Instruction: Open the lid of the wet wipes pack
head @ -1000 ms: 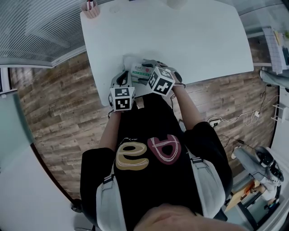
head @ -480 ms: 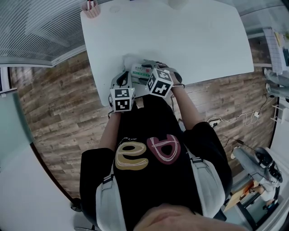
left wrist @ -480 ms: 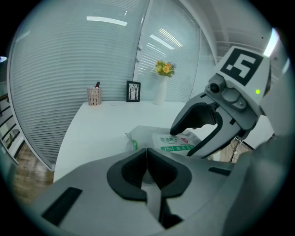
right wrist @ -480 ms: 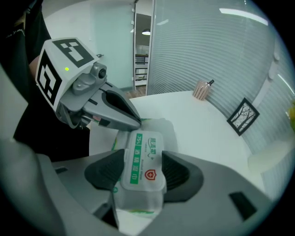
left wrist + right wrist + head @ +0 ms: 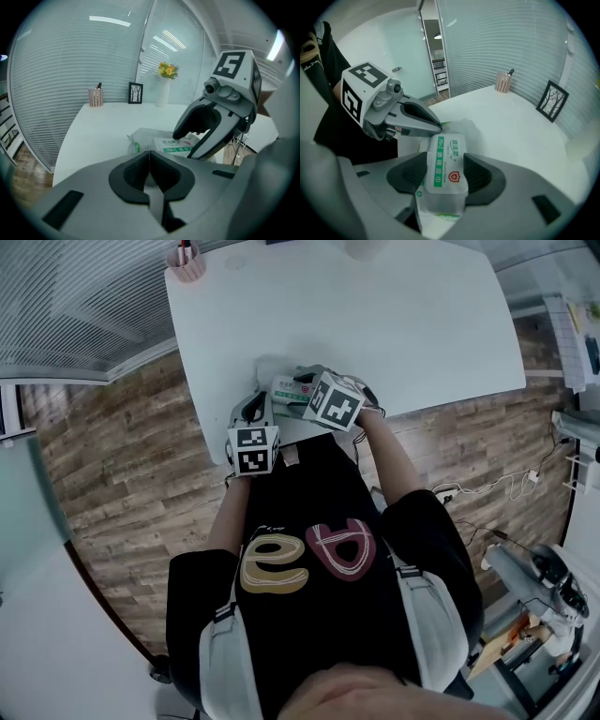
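The wet wipes pack lies near the front edge of the white table. Its white lid with a green stripe is flat on the crinkly wrapper. My right gripper points steeply down over it. Its jaws have just been closing and the pads now sit against the lid's two long sides. My left gripper is shut, its tips at the wrapper's edge, where they seem to pinch the plastic. In the left gripper view the right gripper stands over the pack.
A pen holder stands at the table's far left corner, with a small picture frame and a vase of flowers along the far edge. Window blinds run behind the table. Wooden floor surrounds it.
The right gripper's marker cube has shifted slightly up the picture and tilted over the pack. The left gripper and the pack have stayed put.
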{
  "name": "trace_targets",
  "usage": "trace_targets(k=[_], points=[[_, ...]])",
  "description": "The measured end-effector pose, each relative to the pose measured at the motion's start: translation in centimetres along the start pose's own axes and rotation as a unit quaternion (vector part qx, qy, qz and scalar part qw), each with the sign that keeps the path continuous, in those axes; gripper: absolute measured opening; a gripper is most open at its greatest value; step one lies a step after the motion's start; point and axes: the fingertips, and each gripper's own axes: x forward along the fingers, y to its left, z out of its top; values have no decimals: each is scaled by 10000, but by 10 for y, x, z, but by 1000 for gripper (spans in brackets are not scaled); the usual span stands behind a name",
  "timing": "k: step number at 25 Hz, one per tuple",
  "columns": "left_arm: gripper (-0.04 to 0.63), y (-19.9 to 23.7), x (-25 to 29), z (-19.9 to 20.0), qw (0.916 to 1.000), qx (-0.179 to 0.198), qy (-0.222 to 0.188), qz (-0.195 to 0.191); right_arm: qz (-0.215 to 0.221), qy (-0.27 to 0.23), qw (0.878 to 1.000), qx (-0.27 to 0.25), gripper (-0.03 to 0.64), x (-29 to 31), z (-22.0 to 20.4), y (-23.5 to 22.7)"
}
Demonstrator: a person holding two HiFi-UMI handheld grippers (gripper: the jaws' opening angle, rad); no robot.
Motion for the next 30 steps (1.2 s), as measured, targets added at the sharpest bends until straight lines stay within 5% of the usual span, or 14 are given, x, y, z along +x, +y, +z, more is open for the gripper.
trace_targets(k=[13,30], points=[[17,-2,-1,1,9996,265,-17,13,506,-506,9948,728,247,-4,-1,-4],[17,1,-2,0,9998,124,98,-134,212,-767,9962,357,208,-10,4,6]])
